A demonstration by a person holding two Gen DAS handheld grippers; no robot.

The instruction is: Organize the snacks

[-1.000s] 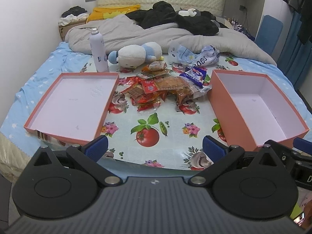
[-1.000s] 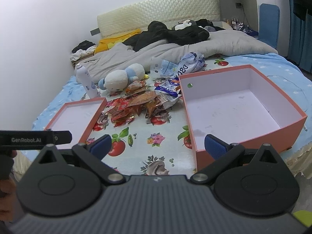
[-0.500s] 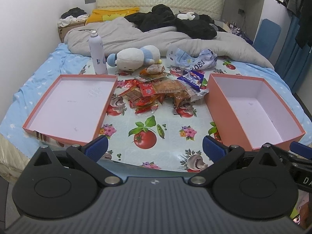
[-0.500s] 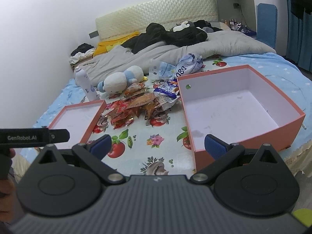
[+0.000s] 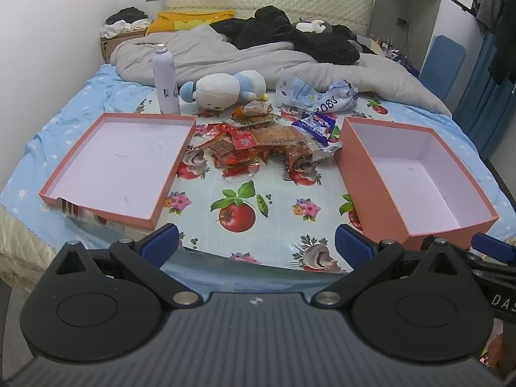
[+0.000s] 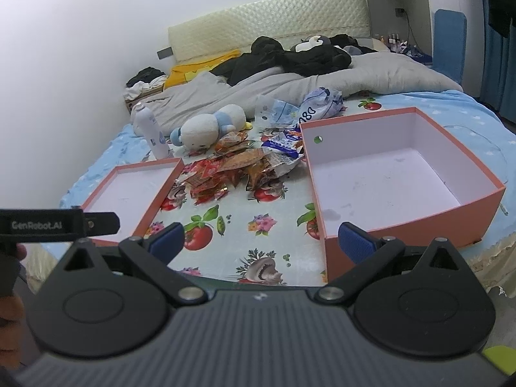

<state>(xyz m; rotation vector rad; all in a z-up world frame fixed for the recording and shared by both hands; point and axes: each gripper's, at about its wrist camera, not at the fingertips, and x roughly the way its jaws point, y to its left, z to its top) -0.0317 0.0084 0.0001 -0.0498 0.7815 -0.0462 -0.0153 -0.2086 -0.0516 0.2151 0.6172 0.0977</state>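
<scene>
A heap of red and orange snack packets (image 5: 254, 143) (image 6: 232, 169) lies mid-cloth, with a blue-and-white packet (image 5: 316, 124) (image 6: 282, 143) at its right. A shallow pink box lid (image 5: 80, 174) (image 6: 103, 193) sits empty on the left. A deeper pink box (image 5: 354, 154) (image 6: 314, 174) sits empty on the right. My left gripper (image 5: 256, 246) hangs open near the bed's front edge, well short of the snacks. The right gripper (image 6: 261, 240) is open too, with nothing between its blue pads, beside the deep box's near corner.
A vegetable-print cloth (image 5: 238, 213) covers the bed's front. Behind the snacks lie a white plush toy (image 5: 225, 92), a white spray can (image 5: 165, 79), a crumpled plastic bag (image 5: 319, 95) and a grey duvet (image 5: 225, 51) with dark clothes. A blue chair (image 5: 443, 61) stands at right.
Both grippers have drawn back and risen a little, so the boxes and snacks look slightly smaller and more of the bed shows. Nothing on the bed moved.
</scene>
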